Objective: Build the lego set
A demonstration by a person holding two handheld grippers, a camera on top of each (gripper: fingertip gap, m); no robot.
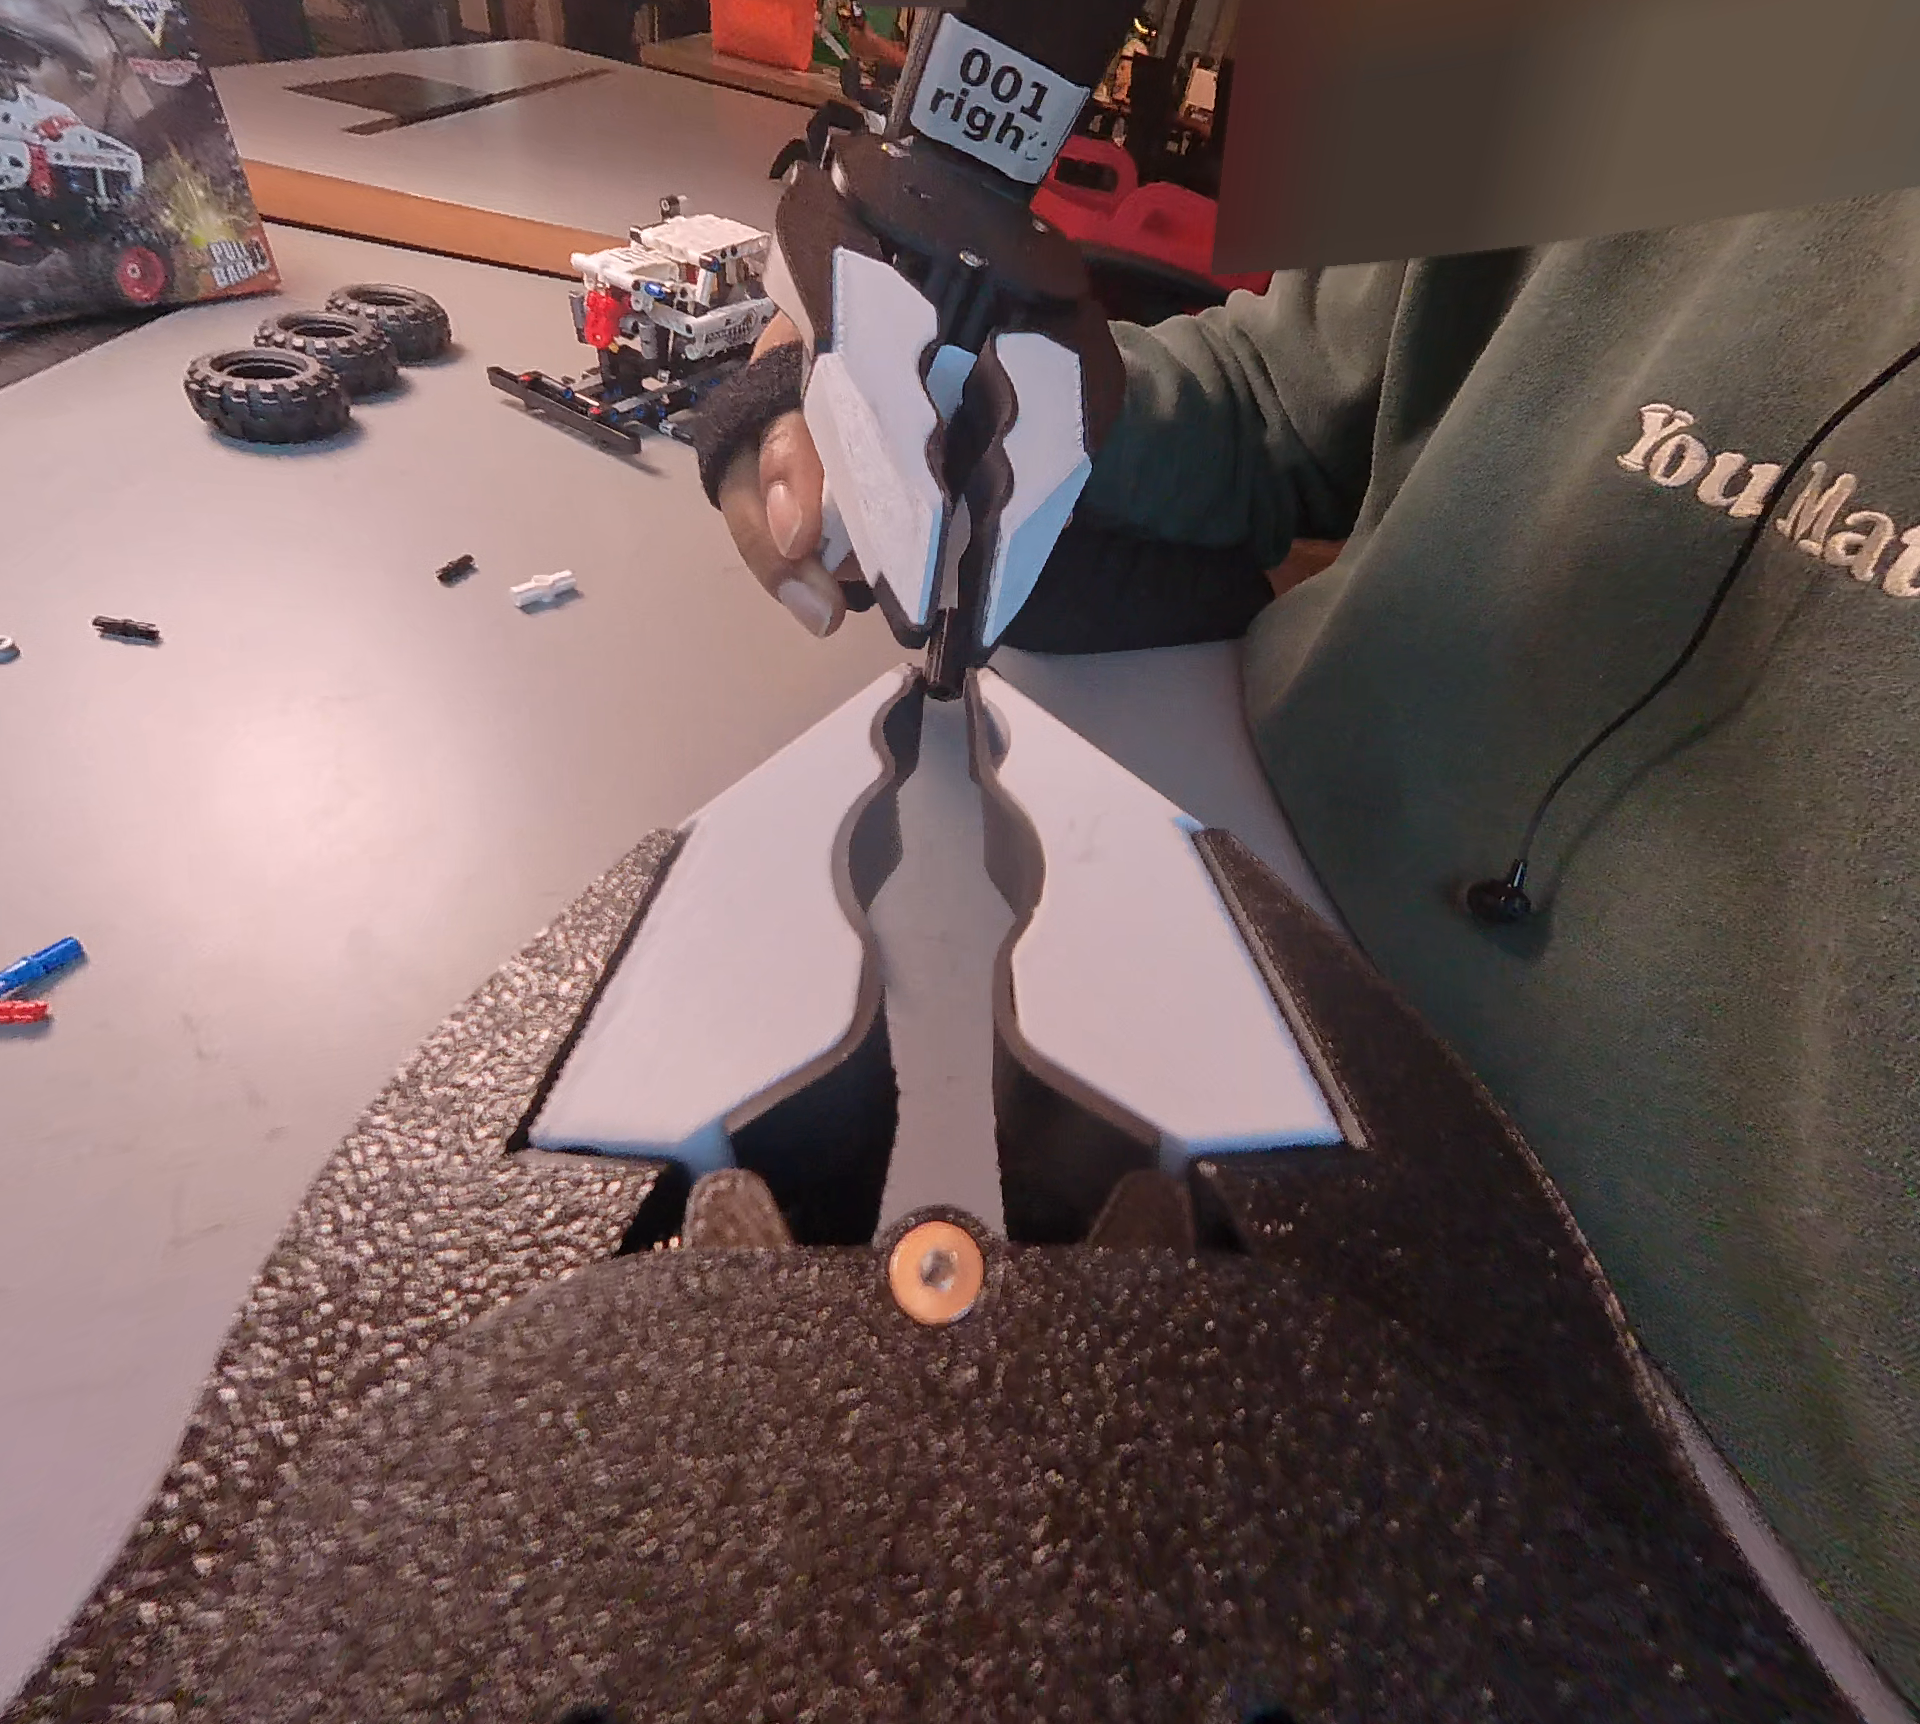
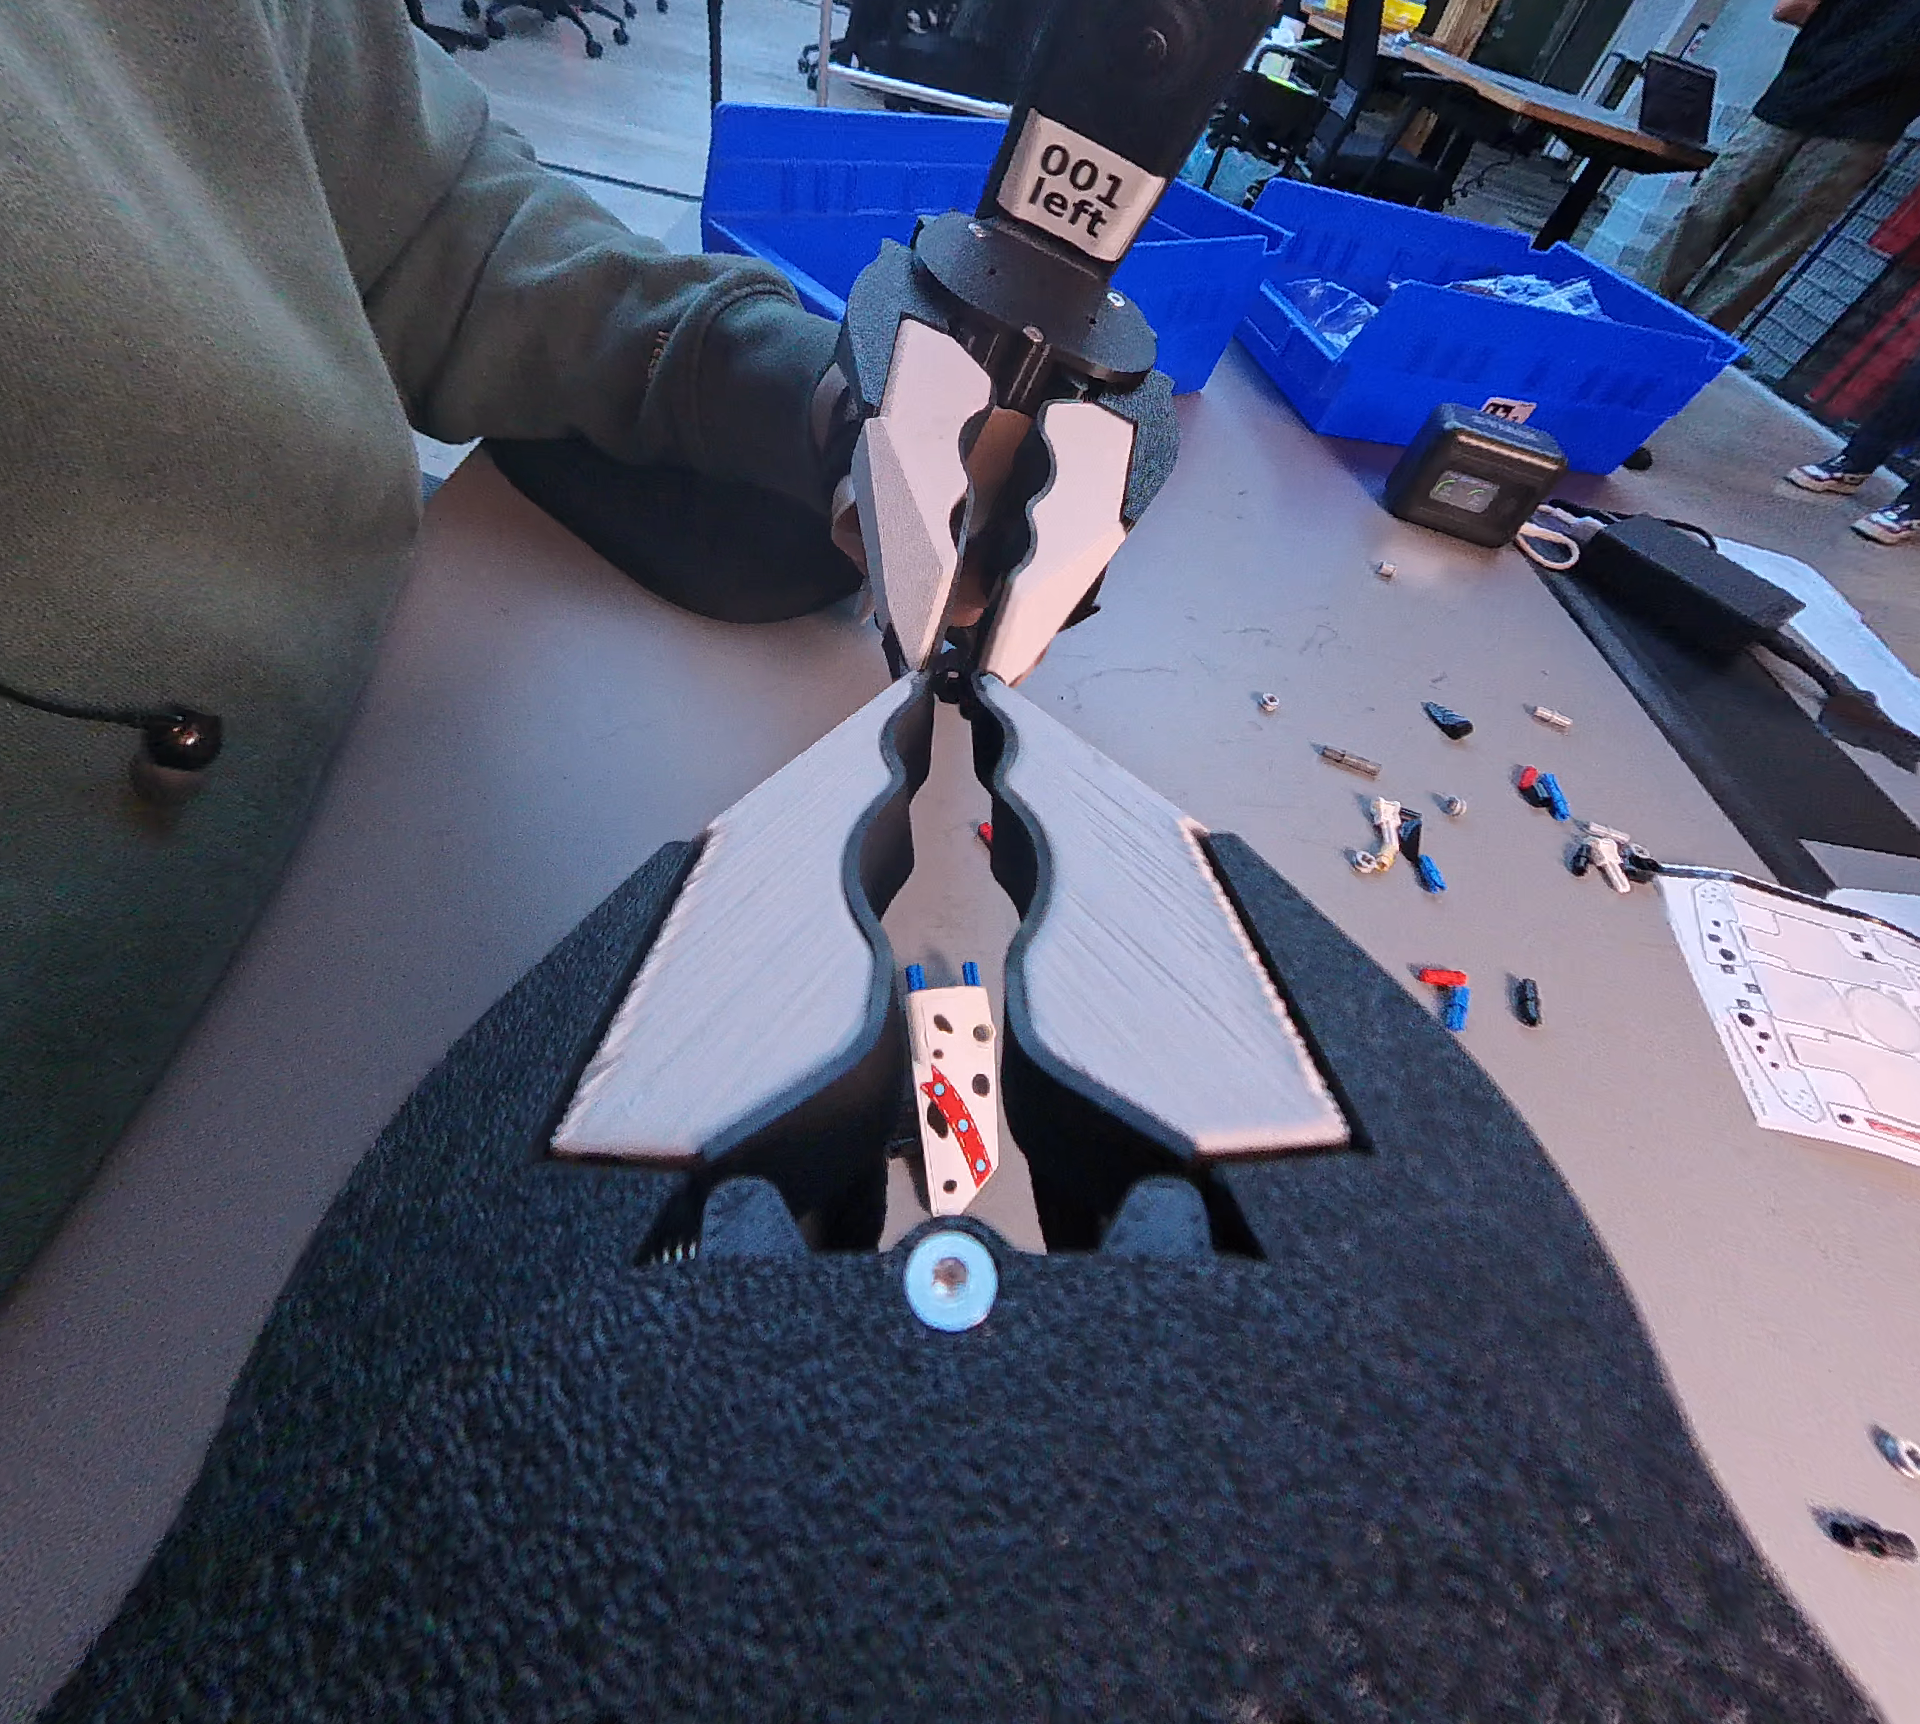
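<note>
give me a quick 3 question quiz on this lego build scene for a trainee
1. How many loose black tires lie on the table?
2. True or false: the left gripper and right gripper meet tip to tip at a small black piece.
3. The partly built truck stands: A) in a blue bin B) on the table beyond the tires C) on the paper sheet

Key: 1) three 2) true 3) B

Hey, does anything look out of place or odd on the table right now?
Nothing is damaged or spilled. Three tires lie loose beside the wheel-less truck, and small pins are scattered across the table, normal mid-build clutter.
</note>
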